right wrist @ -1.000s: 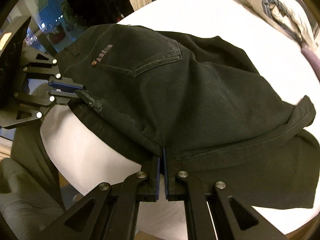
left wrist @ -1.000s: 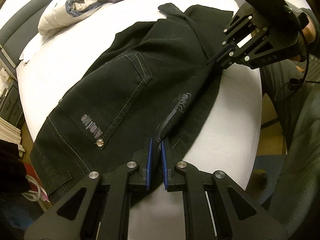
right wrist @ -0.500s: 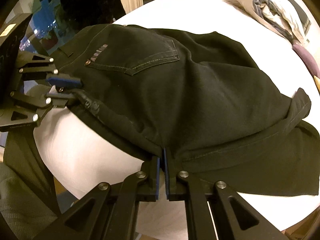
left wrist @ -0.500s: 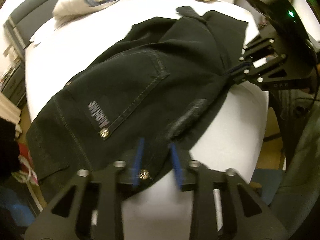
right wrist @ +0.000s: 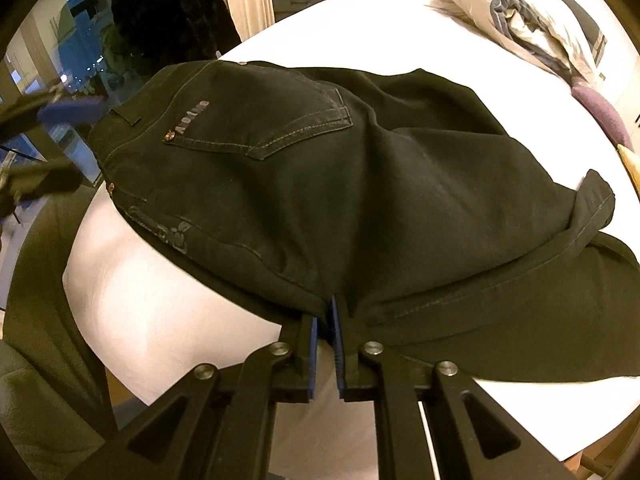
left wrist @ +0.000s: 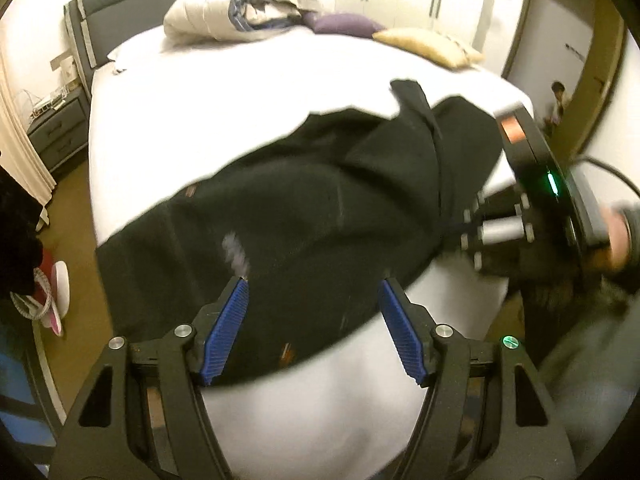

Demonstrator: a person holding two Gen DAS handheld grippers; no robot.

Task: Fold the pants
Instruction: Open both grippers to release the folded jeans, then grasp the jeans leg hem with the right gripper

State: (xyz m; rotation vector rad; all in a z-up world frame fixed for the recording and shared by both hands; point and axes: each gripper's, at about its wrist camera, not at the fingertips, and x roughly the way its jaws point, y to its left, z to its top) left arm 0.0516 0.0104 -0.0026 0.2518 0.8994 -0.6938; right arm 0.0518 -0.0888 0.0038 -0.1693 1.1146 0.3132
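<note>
Bed: white sheet, filling most of both wrist views; grey padded headboard at the far end.
Pants: black, folded over, lying across the near end of the bed, along its front edge; waistband toward the bed's left corner as seen in the right wrist view, leg fabric spread toward the right corner; back pocket with pale stitching and a small grey logo facing up; hem turned back in a thick cuff at the right.
Duvet: bundled, cream with a blue-grey lining, at the head of the bed beside the headboard.
Cushions: purple cushion just beside the duvet; tan cushion next to it, near the far right corner of the bed.
Nightstand: grey, on the floor off the bed's far left corner.
Left gripper: blue pads wide apart, jaws just been opening; raised over the waistband edge at the bed's front edge; nothing pinched, cloth showing in the gap below but no pad pressing on it.
Right gripper: blue pads nearly together, jaws just been opening a little; thin fold of the pants' front edge still between the pads.
</note>
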